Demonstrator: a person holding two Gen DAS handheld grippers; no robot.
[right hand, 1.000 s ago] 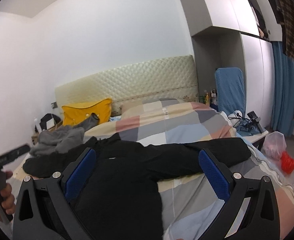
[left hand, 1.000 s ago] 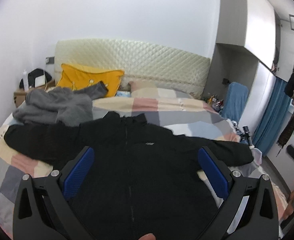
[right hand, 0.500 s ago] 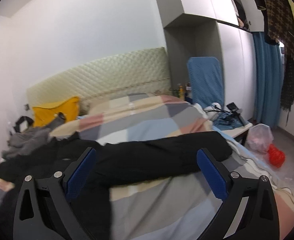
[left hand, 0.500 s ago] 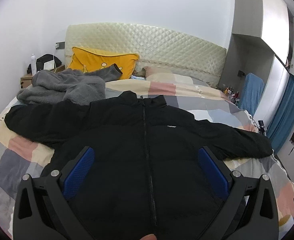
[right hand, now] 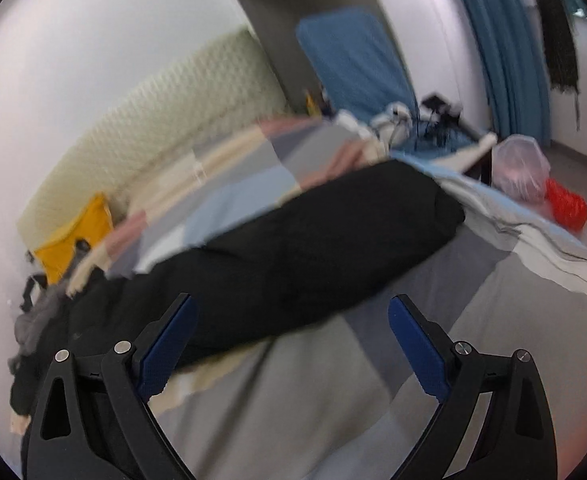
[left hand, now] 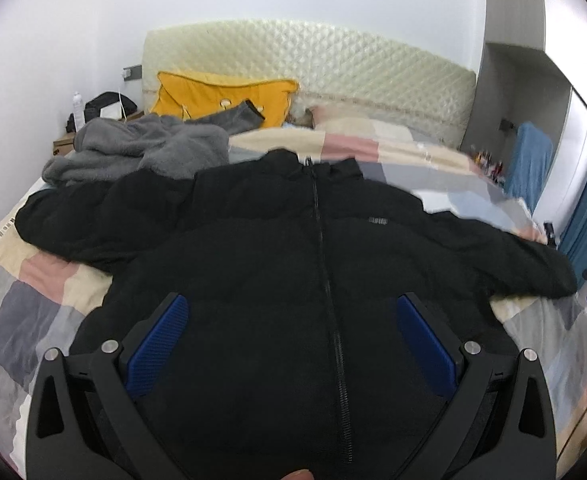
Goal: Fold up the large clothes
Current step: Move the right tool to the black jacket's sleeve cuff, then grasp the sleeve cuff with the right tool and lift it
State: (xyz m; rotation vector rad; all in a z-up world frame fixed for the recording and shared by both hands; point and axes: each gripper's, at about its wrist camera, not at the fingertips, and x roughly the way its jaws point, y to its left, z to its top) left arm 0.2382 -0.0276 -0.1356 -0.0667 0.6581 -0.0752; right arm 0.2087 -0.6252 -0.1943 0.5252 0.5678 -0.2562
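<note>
Left wrist view: a black jacket [left hand: 293, 264] lies spread face up on a bed [left hand: 29, 304] covered in a patchwork quilt of grey, pink, cream and pale blue. Its zip runs closed down the middle, the collar points toward the far quilted headboard [left hand: 333, 64], and both sleeves reach out to left and right. The left tool [left hand: 293, 320] hangs above the jacket's lower front with its blue-padded jaws spread wide and nothing between them. A grey fleece [left hand: 141, 152] sits heaped at the far left of the bed, just beyond the jacket's left shoulder, one sleeve draped onto a yellow pillow [left hand: 221, 96] that leans against the headboard. A dark bag [left hand: 107, 104] and a clear bottle [left hand: 77, 110] stand on a nightstand at far left. A blue chair [left hand: 531, 160] stands by the wall at right.

Right wrist view, blurred: the right tool [right hand: 291, 334] points at the jacket's right sleeve [right hand: 313, 248], which lies across the quilt with its cuff toward the right edge of the bed. The jaws stand wide apart, holding nothing, the near edge of the sleeve showing between them. Beyond the cuff, a clear plastic bag [right hand: 521, 168] and something red [right hand: 567, 206] rest on the floor, and a blue curtain [right hand: 501, 40] hangs at far right. The yellow pillow shows at far left.
</note>
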